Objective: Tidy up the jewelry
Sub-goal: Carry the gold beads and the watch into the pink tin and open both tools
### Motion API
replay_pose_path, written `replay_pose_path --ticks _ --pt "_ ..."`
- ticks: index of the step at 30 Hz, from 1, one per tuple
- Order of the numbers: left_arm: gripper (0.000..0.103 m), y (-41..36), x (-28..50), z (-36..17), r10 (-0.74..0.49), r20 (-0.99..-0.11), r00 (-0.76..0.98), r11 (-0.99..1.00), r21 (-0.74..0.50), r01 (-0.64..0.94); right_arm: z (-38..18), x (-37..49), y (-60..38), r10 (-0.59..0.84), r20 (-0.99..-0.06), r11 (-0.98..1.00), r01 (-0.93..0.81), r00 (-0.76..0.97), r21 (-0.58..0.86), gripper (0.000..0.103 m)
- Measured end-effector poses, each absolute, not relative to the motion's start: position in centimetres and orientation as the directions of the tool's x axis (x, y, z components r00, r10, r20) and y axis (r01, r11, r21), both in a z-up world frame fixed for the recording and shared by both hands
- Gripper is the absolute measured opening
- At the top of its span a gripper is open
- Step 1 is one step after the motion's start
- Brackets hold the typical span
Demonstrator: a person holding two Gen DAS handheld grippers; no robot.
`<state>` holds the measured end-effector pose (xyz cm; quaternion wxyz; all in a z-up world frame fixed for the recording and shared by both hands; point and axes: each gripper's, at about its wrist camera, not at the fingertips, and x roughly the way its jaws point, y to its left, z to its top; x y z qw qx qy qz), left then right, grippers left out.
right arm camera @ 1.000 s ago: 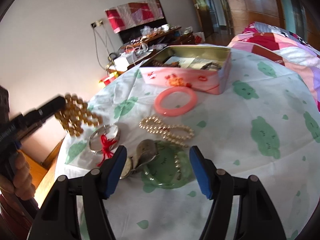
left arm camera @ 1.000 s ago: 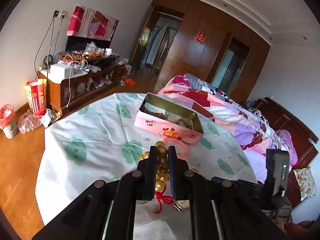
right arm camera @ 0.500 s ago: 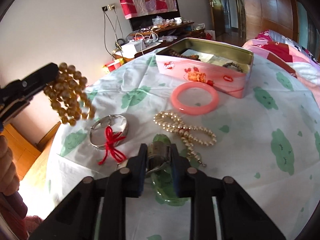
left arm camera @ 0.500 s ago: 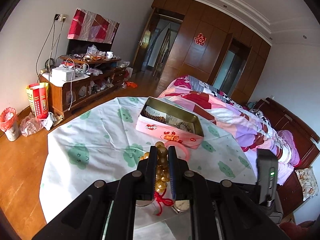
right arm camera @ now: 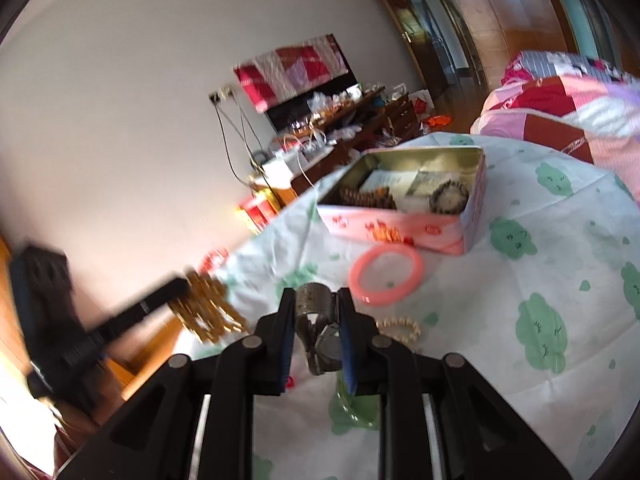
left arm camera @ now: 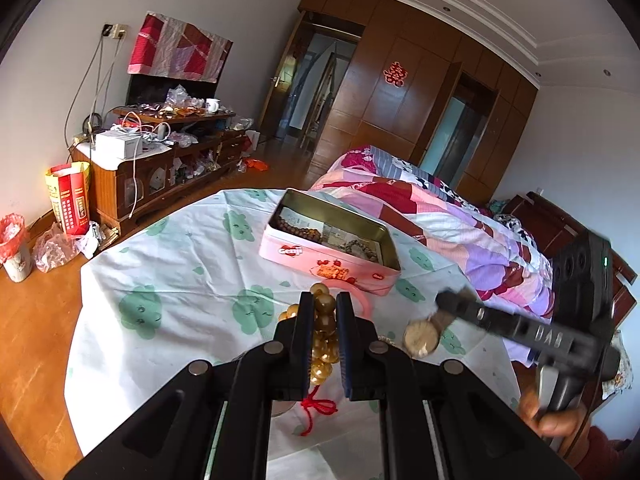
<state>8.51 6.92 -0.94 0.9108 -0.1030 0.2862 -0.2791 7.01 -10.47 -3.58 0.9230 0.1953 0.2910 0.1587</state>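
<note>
My left gripper (left arm camera: pixel 325 312) is shut on a string of amber beads (left arm camera: pixel 323 336) and holds it above the table. It also shows blurred in the right wrist view (right arm camera: pixel 180 286) with the beads (right arm camera: pixel 208 312) hanging. My right gripper (right arm camera: pixel 316 308) is shut on a metal wristwatch (right arm camera: pixel 318 328), lifted off the cloth; the watch face (left arm camera: pixel 421 338) shows in the left wrist view. An open pink tin (left arm camera: pixel 332 246) (right arm camera: pixel 404 196) with several jewelry pieces inside stands ahead.
On the green-patterned tablecloth (right arm camera: pixel 540 280) lie a pink bangle (right arm camera: pixel 386 276), a pearl strand (right arm camera: pixel 400 326), a green bangle (right arm camera: pixel 356 408) and a red string (left arm camera: pixel 316 406). A quilted bed (left arm camera: pixel 460 220) is right of the table, a cluttered cabinet (left arm camera: pixel 160 160) far left.
My right gripper closed on the wristwatch and lifted it off the table toward the tin. My left gripper kept the amber beads and rose slightly.
</note>
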Motion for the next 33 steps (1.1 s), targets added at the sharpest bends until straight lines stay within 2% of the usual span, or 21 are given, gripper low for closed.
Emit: replay_pose_path --ticks 12,20,24,28,33 --pt "0.010 2.5 12.4 0.4 -0.609 -0.442 0.658 0.793 -0.324 0.516 -1.6 12.4 -14.5 0.353 -0.438 0.867 -0.114 0.826 0.485 0.023" --pt "0.010 -1.2 17.5 0.9 -0.613 -0.437 0.658 0.789 -0.293 0.540 -2.4 18.7 -17.8 0.399 -0.424 0.795 -0.077 0.813 0.601 0.023" --pt "0.010 -2.8 20.6 0.1 -0.586 -0.458 0.668 0.806 -0.248 0.537 -3.9 22.2 -18.0 0.443 -0.442 0.762 -0.068 0.780 0.644 0.023" --pt "0.010 -3.8 24.4 -1.2 -0.587 -0.494 0.642 0.807 -0.287 0.517 -6.2 25.3 -18.0 0.464 -0.491 0.755 -0.039 0.737 0.654 0.023" --pt "0.010 -5.6 27.6 -2.1 -0.564 -0.540 0.625 0.815 -0.242 0.526 -6.9 27.3 -17.7 0.408 -0.545 0.825 -0.039 0.733 0.564 0.023"
